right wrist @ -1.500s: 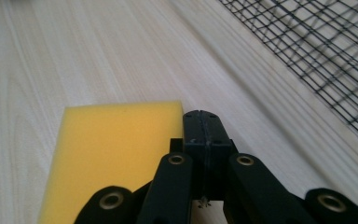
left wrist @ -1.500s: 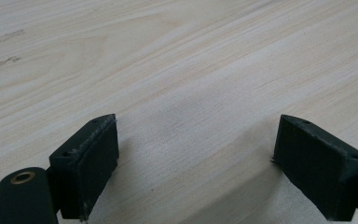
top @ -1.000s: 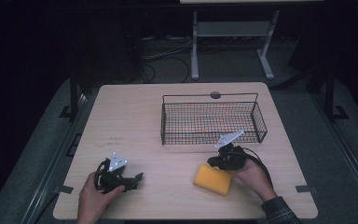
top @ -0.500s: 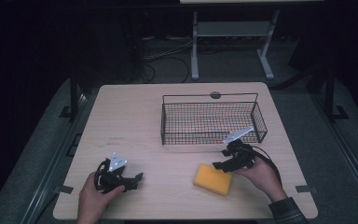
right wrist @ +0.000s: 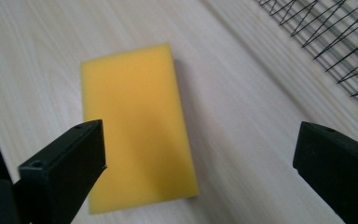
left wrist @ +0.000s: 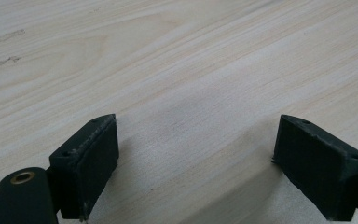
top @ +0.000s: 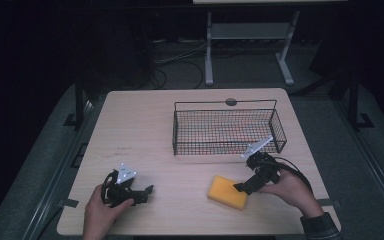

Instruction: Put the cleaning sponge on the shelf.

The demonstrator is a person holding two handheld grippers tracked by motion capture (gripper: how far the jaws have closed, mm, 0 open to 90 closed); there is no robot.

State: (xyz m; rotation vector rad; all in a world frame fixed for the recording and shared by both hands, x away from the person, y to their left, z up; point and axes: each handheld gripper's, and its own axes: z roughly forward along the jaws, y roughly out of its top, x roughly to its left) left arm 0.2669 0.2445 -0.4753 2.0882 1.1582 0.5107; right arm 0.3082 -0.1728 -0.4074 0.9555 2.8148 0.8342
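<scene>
Both grippers black plastic. Left gripper (top: 147,190): grey 3-cornered plate on top; in left gripper view, blocky jaws w/ flat scuffed pads (left wrist: 98,158), small screw holes on top faces, brass-coloured ring near the base of one jaw. Right gripper (top: 240,187): same grey plate, black cable (top: 292,167) looping over the hand; in right gripper view, square-ended jaws w/ a small hole. Right sleeve (top: 320,227) dark, checked.

One yellow sponge (top: 227,192). One black wire basket (top: 228,131). Two tongs: left tongs (top: 147,191), right tongs (top: 241,187). One counter (top: 145,125). Two hands.
</scene>
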